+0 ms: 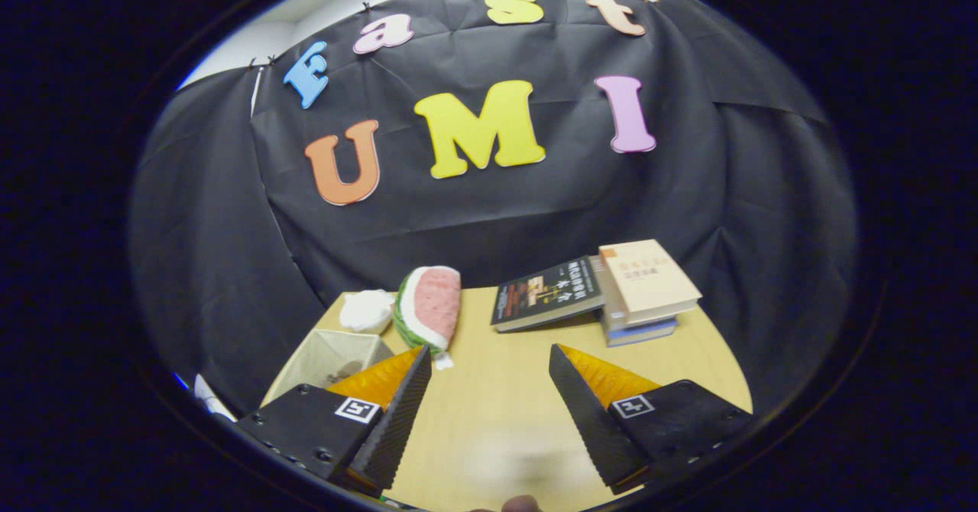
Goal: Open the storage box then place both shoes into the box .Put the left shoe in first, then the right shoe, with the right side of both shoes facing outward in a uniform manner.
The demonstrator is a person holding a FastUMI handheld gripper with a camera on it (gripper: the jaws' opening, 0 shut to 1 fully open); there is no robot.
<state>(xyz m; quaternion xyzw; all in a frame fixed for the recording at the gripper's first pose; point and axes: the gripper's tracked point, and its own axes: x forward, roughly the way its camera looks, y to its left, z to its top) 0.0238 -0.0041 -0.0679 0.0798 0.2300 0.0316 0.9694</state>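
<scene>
Hovering above the wooden surface (497, 390), the gripper (489, 363) has its fingers spread wide with nothing between them. A beige storage box (325, 355) sits just behind the left finger, partly hidden by it; its top looks open, and something dark lies inside, too small to tell. The shoes cannot be made out with any certainty.

Beyond the box lie a white soft bundle (367, 309) and a watermelon-slice plush (430, 306); a dark book (546, 294) leans against a stack of 2 books (646, 290) further right.

Judging the step as approaching the box, I'd turn the gripper left until the box is centred between the fingers, keep them wide, and stay clear of the plush beside its far corner.
</scene>
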